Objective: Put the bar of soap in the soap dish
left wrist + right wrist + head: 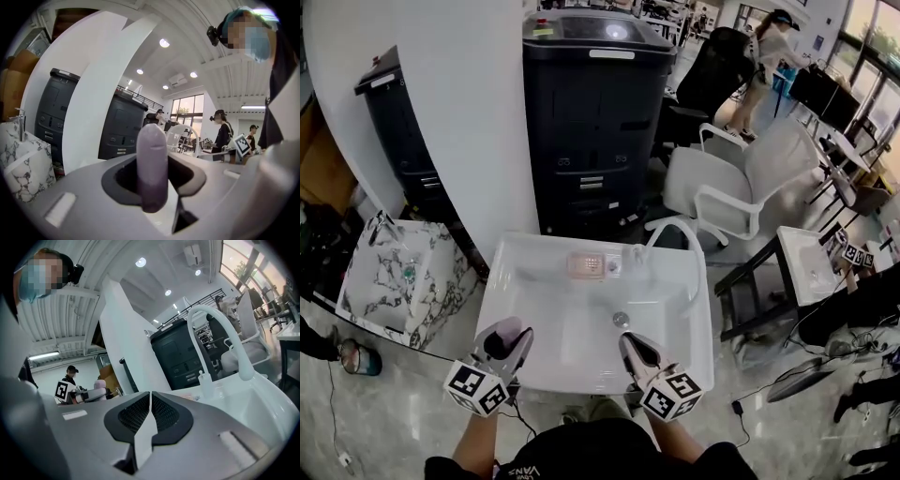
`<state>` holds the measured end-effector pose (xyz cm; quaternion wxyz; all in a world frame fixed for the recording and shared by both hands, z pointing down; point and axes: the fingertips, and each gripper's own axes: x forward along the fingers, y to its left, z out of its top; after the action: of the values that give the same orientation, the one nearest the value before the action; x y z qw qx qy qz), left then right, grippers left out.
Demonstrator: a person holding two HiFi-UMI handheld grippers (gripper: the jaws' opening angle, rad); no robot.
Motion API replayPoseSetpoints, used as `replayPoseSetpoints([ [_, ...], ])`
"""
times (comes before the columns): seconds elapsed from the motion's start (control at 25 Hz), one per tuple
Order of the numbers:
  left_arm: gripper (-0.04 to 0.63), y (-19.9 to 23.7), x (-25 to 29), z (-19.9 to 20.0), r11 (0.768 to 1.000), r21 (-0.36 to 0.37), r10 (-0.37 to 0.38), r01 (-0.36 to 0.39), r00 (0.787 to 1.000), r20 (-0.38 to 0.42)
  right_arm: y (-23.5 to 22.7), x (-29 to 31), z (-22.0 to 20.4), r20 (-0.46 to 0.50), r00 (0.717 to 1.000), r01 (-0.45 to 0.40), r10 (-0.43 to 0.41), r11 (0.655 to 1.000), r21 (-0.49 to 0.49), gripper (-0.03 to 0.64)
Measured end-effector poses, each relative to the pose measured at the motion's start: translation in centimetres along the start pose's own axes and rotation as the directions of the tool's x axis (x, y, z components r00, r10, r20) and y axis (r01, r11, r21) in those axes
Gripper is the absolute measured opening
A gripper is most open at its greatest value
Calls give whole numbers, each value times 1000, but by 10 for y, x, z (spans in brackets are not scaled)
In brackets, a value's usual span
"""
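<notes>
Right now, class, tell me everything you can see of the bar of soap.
The bar of soap is a smooth, pale lilac block with a rounded top and a matte, waxy look. It stands upright between the jaws of the left gripper, whose dark pads press its sides. It is held by the front-left rim of the white sink, touching nothing else.

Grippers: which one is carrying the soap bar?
The left gripper: a lilac soap bar stands clamped between its jaws; the right gripper has its jaws shut together, empty.
</notes>
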<state>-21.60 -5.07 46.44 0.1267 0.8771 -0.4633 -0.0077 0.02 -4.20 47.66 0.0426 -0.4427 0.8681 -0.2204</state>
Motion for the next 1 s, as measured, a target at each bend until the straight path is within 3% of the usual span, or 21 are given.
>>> replayPoseSetpoints([
  [0.52, 195, 20, 79, 8, 985, 172, -9, 25, 995, -96, -31, 41, -13, -85, 995, -49, 52, 998, 27, -5],
  [1.0, 195, 35, 137, 11, 933, 346, -26, 104, 974, -224, -49, 75, -30, -137, 988, -66, 75, 995, 68, -5],
])
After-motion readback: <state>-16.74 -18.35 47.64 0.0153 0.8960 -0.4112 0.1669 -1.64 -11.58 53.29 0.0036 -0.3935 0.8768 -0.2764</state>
